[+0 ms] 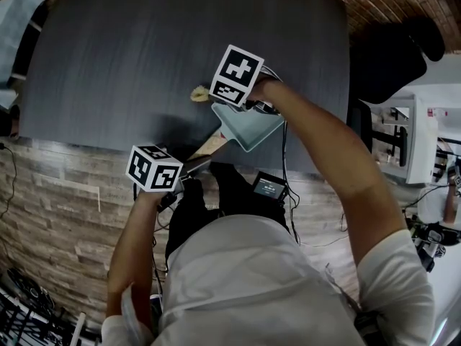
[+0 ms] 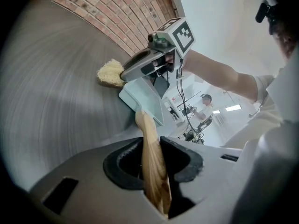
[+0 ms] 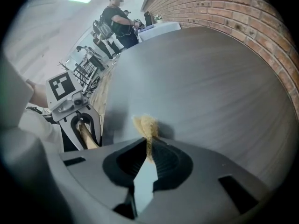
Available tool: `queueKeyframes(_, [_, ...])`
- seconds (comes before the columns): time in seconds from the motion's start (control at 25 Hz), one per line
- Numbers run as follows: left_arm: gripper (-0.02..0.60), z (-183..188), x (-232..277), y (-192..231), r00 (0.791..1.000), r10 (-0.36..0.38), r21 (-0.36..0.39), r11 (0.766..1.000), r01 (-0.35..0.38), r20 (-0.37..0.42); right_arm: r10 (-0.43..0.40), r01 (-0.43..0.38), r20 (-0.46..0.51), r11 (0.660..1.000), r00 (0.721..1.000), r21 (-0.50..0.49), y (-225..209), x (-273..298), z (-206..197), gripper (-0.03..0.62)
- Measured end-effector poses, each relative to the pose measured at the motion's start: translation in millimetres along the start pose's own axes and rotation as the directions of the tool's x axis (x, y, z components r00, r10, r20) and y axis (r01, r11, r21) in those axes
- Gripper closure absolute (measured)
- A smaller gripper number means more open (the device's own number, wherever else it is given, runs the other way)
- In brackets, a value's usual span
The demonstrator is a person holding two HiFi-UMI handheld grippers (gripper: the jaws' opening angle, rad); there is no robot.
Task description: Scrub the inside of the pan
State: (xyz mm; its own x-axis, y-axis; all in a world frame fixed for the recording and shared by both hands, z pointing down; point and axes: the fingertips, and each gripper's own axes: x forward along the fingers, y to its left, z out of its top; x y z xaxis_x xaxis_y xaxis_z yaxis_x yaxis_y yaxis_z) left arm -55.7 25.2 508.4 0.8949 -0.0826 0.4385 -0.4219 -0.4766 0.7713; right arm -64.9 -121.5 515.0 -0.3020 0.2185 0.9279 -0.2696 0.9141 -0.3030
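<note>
The left gripper (image 2: 152,158) is clamped on the wooden handle (image 2: 150,146) of the pan (image 2: 144,101), both jaws pressing its sides. In the head view this gripper (image 1: 193,169) sits just left of centre, the handle (image 1: 209,147) running up and to the right from it to the pale blue-green, square-cornered pan (image 1: 250,126). The pan lies at the middle of the frame, over the near edge of the dark grey desk (image 1: 144,42); whether it rests on the desk I cannot tell.

The right gripper (image 3: 148,149) is closed on a tan fibrous scrubber (image 3: 146,124), which sticks out past its jaws (a sliver of the pan's pale surface (image 3: 142,183) shows below them). In the head view that gripper (image 1: 214,98) is just above the pan's upper left corner, with the scrubber (image 1: 199,93) beside the corner, over the desk. The left gripper view shows the scrubber (image 2: 110,73) up and left of the pan's far rim; contact with the rim cannot be made out.
</note>
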Motion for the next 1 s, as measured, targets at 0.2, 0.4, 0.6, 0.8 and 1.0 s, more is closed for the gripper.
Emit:
queueKeyframes(0.2, [0.465, -2, 4, -1, 1.000, 0.001, -0.013, 1.000, -0.001, 0.008, 0.015, -0.014, 0.016, 1.000, 1.000, -0.005, 17, 7, 7, 0.554])
queueKeyframes(0.4, [0.466, -2, 7, -2, 1.000, -0.001, -0.027, 1.000, 0.002, 0.013, 0.023, -0.023, 0.028, 0.999, 0.999, -0.032, 33, 13, 14, 0.554])
queueKeyframes(0.6, [0.466, -2, 9, -2, 1.000, 0.000, -0.031, 1.000, 0.000, 0.015, 0.063, -0.060, 0.063, 0.997, 0.996, -0.051, 53, 16, 22, 0.554])
queueKeyframes(0.8, [0.466, -3, 9, -2, 1.000, 0.004, -0.037, 0.999, -0.003, 0.022, 0.084, -0.079, 0.113, 0.996, 0.990, -0.050, 71, 15, 25, 0.554])
queueKeyframes(1.0, [0.466, -3, 10, -4, 0.999, 0.009, -0.046, 0.999, -0.008, 0.032, 0.058, -0.058, 0.149, 0.998, 0.987, -0.002, 75, 12, 11, 0.554])
